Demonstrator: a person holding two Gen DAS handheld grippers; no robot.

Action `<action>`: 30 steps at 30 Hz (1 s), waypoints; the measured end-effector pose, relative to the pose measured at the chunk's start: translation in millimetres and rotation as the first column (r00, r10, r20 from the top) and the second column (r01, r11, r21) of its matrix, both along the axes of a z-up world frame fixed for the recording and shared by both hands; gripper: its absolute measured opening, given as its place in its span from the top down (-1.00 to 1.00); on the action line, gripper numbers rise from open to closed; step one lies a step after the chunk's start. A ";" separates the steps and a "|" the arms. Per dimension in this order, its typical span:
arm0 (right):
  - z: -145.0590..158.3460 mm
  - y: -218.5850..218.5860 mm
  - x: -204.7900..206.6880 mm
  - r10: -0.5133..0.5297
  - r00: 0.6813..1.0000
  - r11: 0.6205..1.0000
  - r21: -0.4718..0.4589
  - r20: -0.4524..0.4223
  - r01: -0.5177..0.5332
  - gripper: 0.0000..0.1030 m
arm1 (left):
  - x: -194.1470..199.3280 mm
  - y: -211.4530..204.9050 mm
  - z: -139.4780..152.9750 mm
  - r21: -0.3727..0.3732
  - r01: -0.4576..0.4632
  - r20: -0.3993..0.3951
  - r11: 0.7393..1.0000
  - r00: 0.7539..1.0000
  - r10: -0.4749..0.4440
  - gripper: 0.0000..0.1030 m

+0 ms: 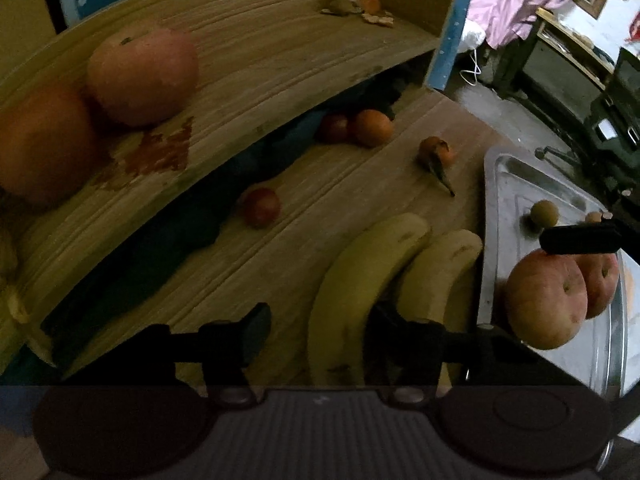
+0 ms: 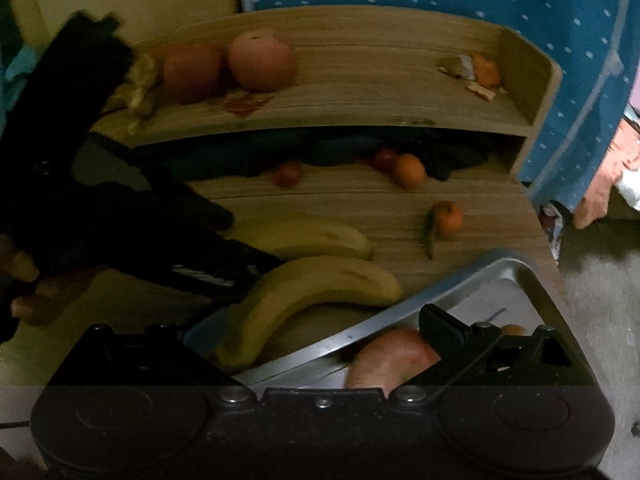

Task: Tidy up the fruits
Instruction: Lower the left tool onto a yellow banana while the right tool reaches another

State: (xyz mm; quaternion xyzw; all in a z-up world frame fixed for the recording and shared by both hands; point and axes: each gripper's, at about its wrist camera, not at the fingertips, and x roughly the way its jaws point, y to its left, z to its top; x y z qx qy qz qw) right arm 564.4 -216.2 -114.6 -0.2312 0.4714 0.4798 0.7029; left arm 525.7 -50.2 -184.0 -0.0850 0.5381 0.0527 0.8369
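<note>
Two yellow bananas lie side by side on the wooden table. My left gripper (image 1: 320, 316) is open around the banana farther from the tray (image 1: 352, 280), its right finger against it; in the right wrist view it (image 2: 240, 240) straddles that banana's (image 2: 304, 236) left end. The other banana (image 1: 444, 276) (image 2: 320, 292) lies along the rim of a metal tray (image 1: 504, 184) (image 2: 480, 276). Two red apples (image 1: 544, 300) and a small green fruit (image 1: 544, 212) sit in the tray. My right gripper (image 2: 276, 332) hangs wide open over the tray, one finger (image 1: 580, 236) just above an apple (image 2: 384, 364).
A raised wooden shelf (image 1: 280, 52) holds an apple (image 1: 142, 76), another round fruit (image 1: 40, 140) and orange peel (image 1: 356, 0). Tangerines (image 1: 372, 128) (image 1: 436, 152) and small red fruits (image 1: 260, 206) lie on the table near dark cloth under the shelf. A person's fingers (image 2: 24, 272) hold the left gripper.
</note>
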 end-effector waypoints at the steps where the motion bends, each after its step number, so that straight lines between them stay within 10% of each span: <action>1: 0.0 1.2 -3.7 0.009 1.000 1.000 -0.001 0.006 -0.009 -0.97 | 1.2 -0.3 -0.5 0.002 0.007 -0.001 1.000 1.000 -0.007 -0.19; 8: -7.0 15.0 -23.1 0.067 0.998 0.998 -0.017 0.011 -0.067 -0.94 | 1.3 -5.8 1.1 -0.011 0.024 -0.004 1.000 1.000 -0.024 0.21; 30: -38.8 45.2 -49.5 -0.035 0.999 0.997 -0.070 -0.002 0.035 -0.43 | -99.0 47.7 3.4 -0.017 -0.233 -0.041 0.972 0.972 0.232 0.26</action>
